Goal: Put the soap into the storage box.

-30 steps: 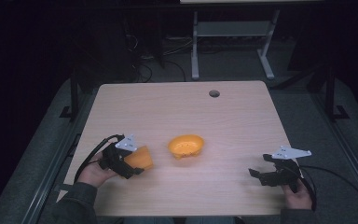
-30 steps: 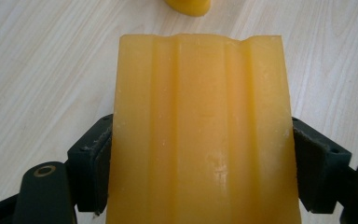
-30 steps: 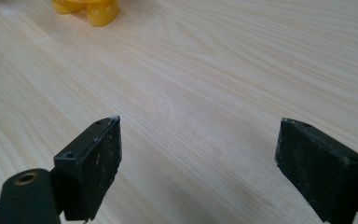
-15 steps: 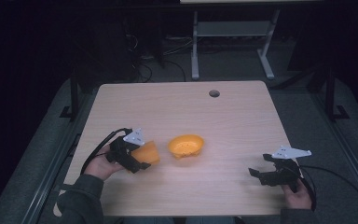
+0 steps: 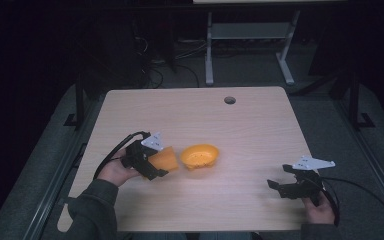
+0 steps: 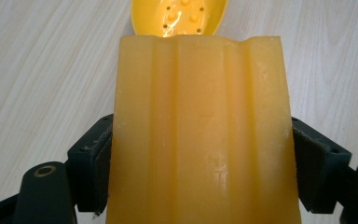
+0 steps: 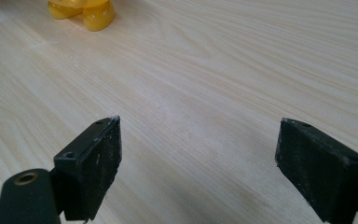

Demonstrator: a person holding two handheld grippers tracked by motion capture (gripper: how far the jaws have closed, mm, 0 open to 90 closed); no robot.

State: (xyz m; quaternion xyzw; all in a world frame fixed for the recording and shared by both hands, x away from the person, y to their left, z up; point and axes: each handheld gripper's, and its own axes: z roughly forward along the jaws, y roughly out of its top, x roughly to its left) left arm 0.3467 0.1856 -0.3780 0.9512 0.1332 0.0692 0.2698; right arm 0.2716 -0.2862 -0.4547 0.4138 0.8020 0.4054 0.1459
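Observation:
A yellow bowl [image 5: 200,155] with small dots inside sits near the middle of the wooden table [image 5: 250,130]. My left gripper [image 5: 159,167] is shut on a ridged orange block [image 5: 167,158], just left of the bowl. In the left gripper view the block [image 6: 200,130] stands between the two jaws, and the bowl [image 6: 179,16] lies right beyond its far edge. My right gripper [image 5: 276,188] rests open low over the front right of the table, with bare wood between its jaws [image 7: 198,154]. The bowl [image 7: 81,11] shows far off at the top left of that view.
A round cable hole [image 5: 229,100] is at the back of the table. A white desk frame [image 5: 245,32] and cables stand on the dark floor behind. Metal rails run along both sides of the table.
My left gripper has carried the orange block to the right, closer to the yellow bowl. The right gripper has stayed where it was.

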